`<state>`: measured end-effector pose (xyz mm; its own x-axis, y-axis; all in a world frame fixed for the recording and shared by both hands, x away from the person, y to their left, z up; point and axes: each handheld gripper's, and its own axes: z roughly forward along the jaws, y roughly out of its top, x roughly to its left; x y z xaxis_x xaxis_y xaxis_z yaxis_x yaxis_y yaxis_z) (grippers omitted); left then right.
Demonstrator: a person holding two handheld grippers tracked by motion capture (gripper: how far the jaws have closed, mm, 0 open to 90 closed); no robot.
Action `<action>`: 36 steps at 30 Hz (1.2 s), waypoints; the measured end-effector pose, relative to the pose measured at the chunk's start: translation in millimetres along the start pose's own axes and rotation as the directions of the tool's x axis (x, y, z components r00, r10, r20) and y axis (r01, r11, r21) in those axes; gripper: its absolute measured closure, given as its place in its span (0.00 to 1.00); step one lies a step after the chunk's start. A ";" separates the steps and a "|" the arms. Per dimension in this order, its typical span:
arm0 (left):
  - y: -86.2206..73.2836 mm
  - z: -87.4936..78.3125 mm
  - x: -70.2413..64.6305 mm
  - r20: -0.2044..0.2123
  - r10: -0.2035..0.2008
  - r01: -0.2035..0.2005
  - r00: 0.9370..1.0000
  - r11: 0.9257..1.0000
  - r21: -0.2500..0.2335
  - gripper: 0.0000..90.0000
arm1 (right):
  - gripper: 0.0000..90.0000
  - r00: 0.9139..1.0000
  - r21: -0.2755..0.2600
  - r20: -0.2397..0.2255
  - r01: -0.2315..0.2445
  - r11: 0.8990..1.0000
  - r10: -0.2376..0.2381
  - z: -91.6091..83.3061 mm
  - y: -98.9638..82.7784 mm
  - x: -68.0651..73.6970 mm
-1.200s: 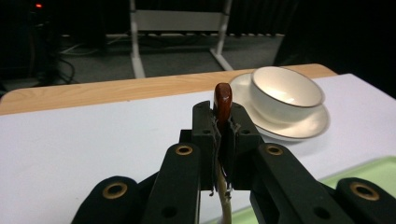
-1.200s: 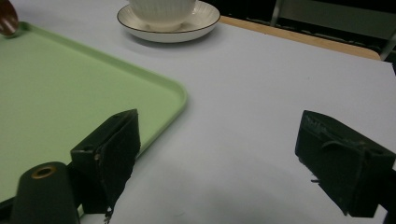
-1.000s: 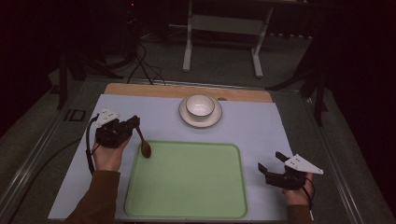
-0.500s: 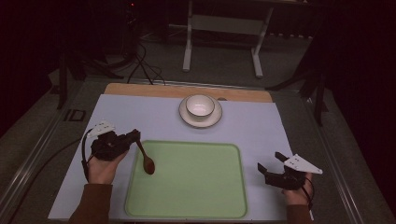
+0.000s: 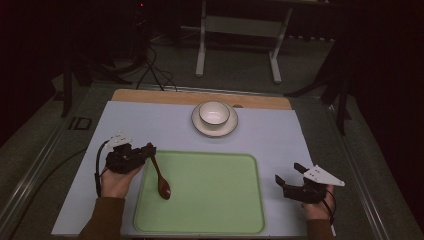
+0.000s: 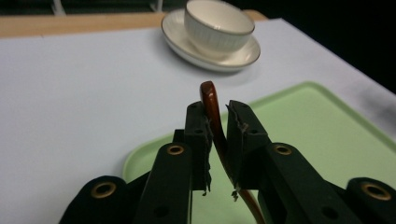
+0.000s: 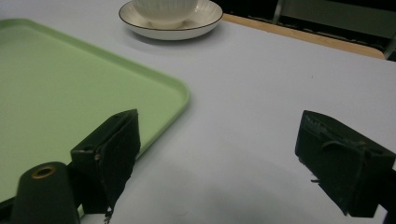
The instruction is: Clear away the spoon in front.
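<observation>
A brown wooden spoon (image 5: pixel 160 177) hangs over the left part of the green tray (image 5: pixel 215 200), its bowl end low above the tray surface. My left gripper (image 5: pixel 148 151) is shut on the spoon's handle (image 6: pixel 214 112) at the tray's left edge. In the left gripper view the handle tip sticks up between the two jaws, over the tray's (image 6: pixel 299 126) corner. My right gripper (image 5: pixel 289 176) rests at the table's right side, beside the tray, open with nothing between its jaws. In the right gripper view the jaws stand wide apart over the white mat (image 7: pixel 261 93).
A cream cup (image 5: pixel 214 113) stands on a saucer (image 5: pixel 215 126) behind the tray, near the mat's far edge. A wooden strip (image 5: pixel 150 96) borders the far side of the table. Cables and a metal stand (image 5: pixel 235 30) lie on the floor beyond.
My left gripper carried the spoon toward me and to the right, from the mat onto the tray's left part. The right gripper stayed still.
</observation>
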<state>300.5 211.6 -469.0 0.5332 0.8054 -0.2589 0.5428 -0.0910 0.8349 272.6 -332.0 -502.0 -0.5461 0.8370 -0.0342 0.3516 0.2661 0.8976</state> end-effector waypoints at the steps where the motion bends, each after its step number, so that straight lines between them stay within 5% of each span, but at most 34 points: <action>1: -1.8 3.5 0.3 0.003 0.002 -0.002 1.000 1.000 0.012 0.87 | 0.15 1.000 0.000 0.000 0.000 1.000 0.000 -0.1 0.0 0.0; 6: -10.5 17.2 0.2 0.010 0.003 -0.004 1.000 0.998 0.070 0.87 | 0.15 1.000 -0.002 -0.002 0.000 1.000 0.000 -0.1 0.0 -0.5; 12: -19.3 19.6 8.7 0.044 -0.049 0.046 0.998 0.997 0.056 0.87 | 0.15 1.000 -0.002 -0.002 0.003 1.000 -0.003 -0.2 0.4 -0.4; 26: -35.3 32.9 18.8 0.075 -0.093 0.087 0.993 0.993 0.077 0.81 | 0.15 1.000 0.002 -0.004 0.008 1.000 -0.008 -0.3 0.8 0.4; 36: -42.0 43.5 24.5 -0.024 -0.078 0.080 0.997 0.987 0.139 0.73 | 0.15 1.000 0.003 -0.003 0.016 1.000 -0.016 -1.4 0.6 1.0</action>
<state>319.0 209.8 -531.5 0.4735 0.8241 -0.3110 0.6689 -0.1068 0.7356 271.3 -331.7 -500.8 -0.5538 0.8313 -0.0471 0.3449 0.2805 0.8957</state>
